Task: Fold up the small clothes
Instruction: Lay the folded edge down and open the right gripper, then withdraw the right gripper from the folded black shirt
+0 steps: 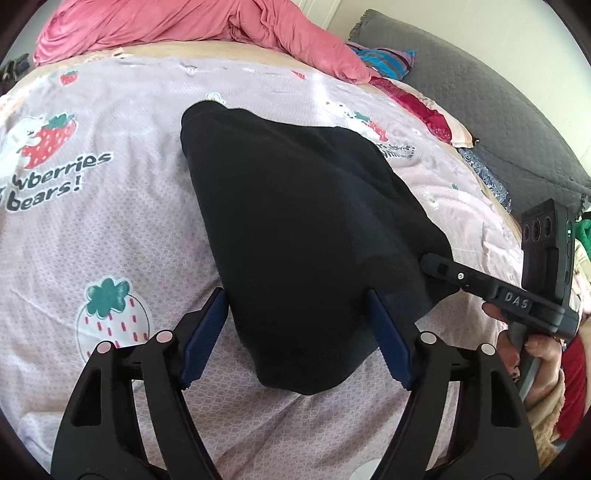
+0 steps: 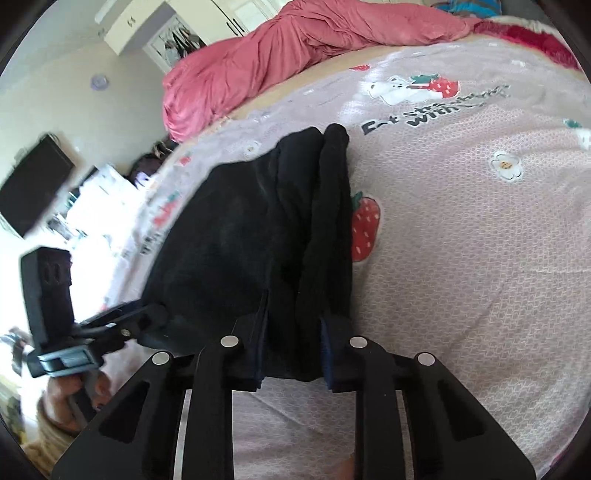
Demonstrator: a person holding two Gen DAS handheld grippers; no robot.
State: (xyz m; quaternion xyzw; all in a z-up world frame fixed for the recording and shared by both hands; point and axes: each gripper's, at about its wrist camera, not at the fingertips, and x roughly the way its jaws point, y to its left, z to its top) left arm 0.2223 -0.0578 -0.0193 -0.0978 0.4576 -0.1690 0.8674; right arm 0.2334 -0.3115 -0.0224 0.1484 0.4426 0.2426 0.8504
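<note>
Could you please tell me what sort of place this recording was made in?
Most likely a bedroom: the black garment lies on a bed with a strawberry-print sheet, a bunched pink duvet behind it, and a wardrobe stands open across the room.

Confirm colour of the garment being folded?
Plain black garment, no print visible; clearest in the left wrist view.

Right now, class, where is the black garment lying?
The black garment lies mid-bed on the strawberry-print sheet, below the pink duvet, its near edge between both hand-held grippers.
</note>
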